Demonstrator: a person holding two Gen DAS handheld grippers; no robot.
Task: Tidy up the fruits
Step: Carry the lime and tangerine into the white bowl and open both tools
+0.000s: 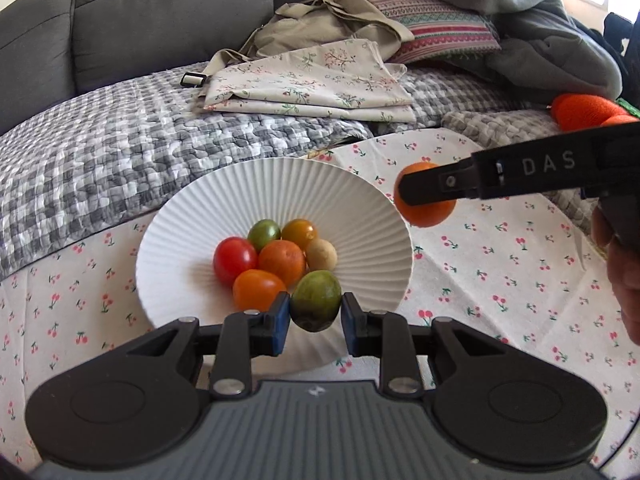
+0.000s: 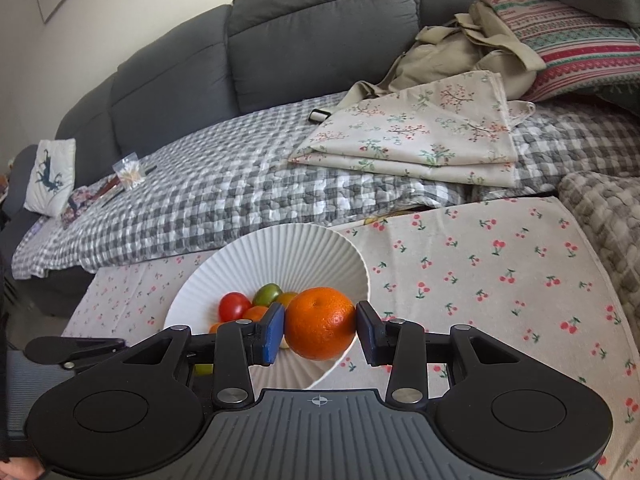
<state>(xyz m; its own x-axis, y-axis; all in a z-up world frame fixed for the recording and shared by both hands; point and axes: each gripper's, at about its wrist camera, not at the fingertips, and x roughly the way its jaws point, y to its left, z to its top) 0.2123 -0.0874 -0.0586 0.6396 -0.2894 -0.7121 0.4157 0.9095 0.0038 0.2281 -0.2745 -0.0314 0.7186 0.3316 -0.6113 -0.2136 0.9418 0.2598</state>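
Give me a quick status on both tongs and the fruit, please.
Left tongs shut on green tomato. Right tongs shut on orange. Both above white bowl. Nothing blocking.

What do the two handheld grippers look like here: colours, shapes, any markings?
Both grippers, left gripper and right gripper, are black, with rounded lobes, silver pivot screws, a ribbed grey base plate and blue-padded fingers. Seen from the side, the right one carries white letters "DAS".
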